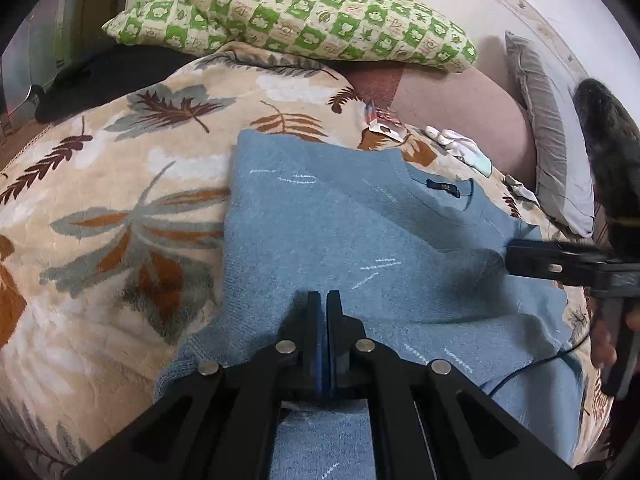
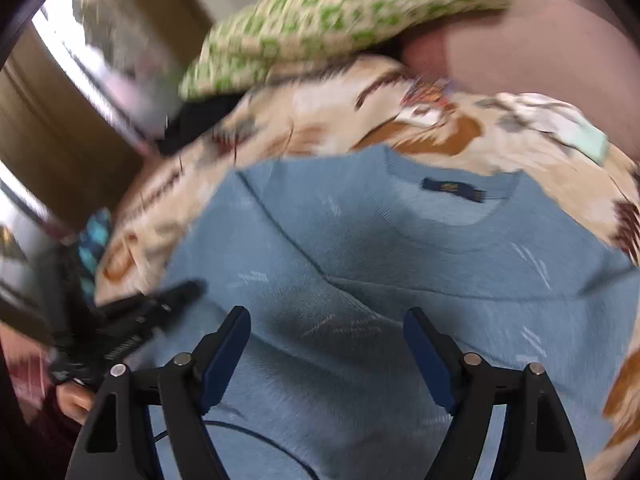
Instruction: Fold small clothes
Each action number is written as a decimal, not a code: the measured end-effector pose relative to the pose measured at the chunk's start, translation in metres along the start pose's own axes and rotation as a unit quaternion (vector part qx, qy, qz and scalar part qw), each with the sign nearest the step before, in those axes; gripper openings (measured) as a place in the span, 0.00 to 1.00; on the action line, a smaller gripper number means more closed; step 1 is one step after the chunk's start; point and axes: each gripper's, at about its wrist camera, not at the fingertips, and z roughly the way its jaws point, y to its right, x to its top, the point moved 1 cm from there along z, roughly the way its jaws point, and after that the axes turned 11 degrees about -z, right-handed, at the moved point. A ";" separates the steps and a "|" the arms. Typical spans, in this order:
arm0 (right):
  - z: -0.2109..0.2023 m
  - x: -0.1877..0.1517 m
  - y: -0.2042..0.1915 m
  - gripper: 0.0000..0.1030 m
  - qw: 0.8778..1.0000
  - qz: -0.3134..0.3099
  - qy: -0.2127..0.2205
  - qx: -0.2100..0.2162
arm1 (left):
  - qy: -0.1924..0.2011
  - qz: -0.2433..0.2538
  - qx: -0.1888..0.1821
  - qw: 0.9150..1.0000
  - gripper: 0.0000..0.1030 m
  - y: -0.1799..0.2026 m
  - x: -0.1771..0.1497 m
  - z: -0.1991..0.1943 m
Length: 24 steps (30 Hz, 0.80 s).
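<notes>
1. Beige leaf-patterned fleece blanket (image 1: pixel 120 184) underlies everything.
2. Blue knitted sweater (image 2: pixel 360 272) lies on it, one side folded inward; smooth that crease before folding again.
3. Right gripper (image 2: pixel 326 354) hovers above, jaws wide, empty.
4. Left gripper (image 1: pixel 323 312): jaws closed, holding nothing visible.

The blue sweater (image 1: pixel 320 232) is a soft knit cloth, matt and a little fuzzy, with a dark woven label (image 1: pixel 444 189) at the collar. The blanket (image 1: pixel 120 208) under it looks like thick plush fleece. The green checked pillow (image 1: pixel 304 16) is a quilted cotton cloth. The left gripper (image 1: pixel 323 300) is matt black plastic with shiny metal pins.
</notes>
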 end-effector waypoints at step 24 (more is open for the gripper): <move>0.058 0.037 -0.006 0.09 0.962 -0.099 -0.106 -0.230 | 0.012 -0.005 0.007 1.000 0.02 0.002 0.002 0.000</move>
